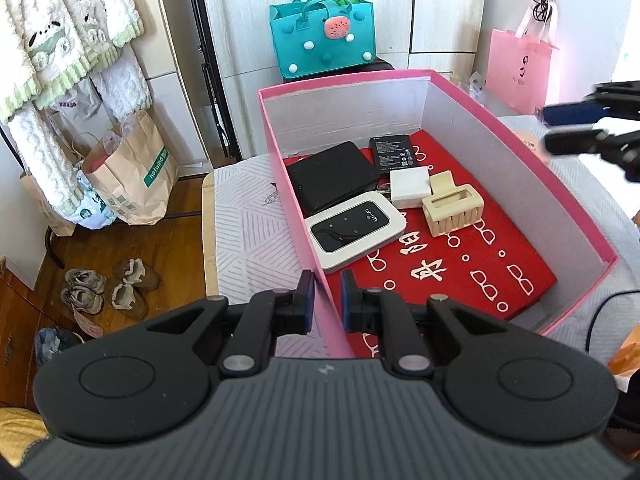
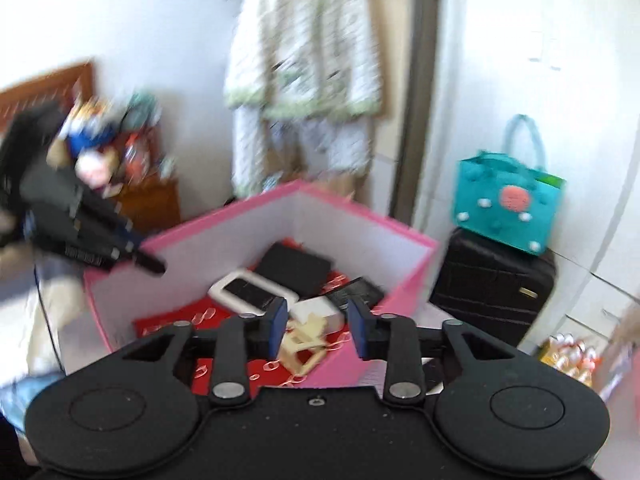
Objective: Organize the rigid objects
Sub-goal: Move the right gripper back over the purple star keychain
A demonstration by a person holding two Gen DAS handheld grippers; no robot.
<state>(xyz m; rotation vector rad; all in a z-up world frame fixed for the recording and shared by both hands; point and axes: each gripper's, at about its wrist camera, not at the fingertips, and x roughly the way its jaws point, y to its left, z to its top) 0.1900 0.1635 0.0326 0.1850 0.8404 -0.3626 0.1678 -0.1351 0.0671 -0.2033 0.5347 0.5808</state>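
Observation:
A pink box (image 1: 520, 148) with a red lining stands on the table. In it lie a black case (image 1: 334, 178), a white WiFi router (image 1: 356, 226), a black battery (image 1: 394, 152), a white charger (image 1: 410, 188) and a beige hair claw (image 1: 452, 204). My left gripper (image 1: 328, 300) straddles the box's near left wall, its jaws slightly apart and holding nothing. My right gripper (image 2: 318, 328) is open and empty above the box's right side (image 2: 404, 280); it also shows in the left wrist view (image 1: 568, 128). The right view is blurred.
A teal felt bag (image 1: 322, 34) sits on a black suitcase (image 2: 496, 284) behind the box. A pink gift bag (image 1: 518, 72) hangs at the right. Paper bags (image 1: 132, 176) and shoes (image 1: 108, 290) are on the wooden floor at left. A cable (image 1: 600, 316) lies on the cloth.

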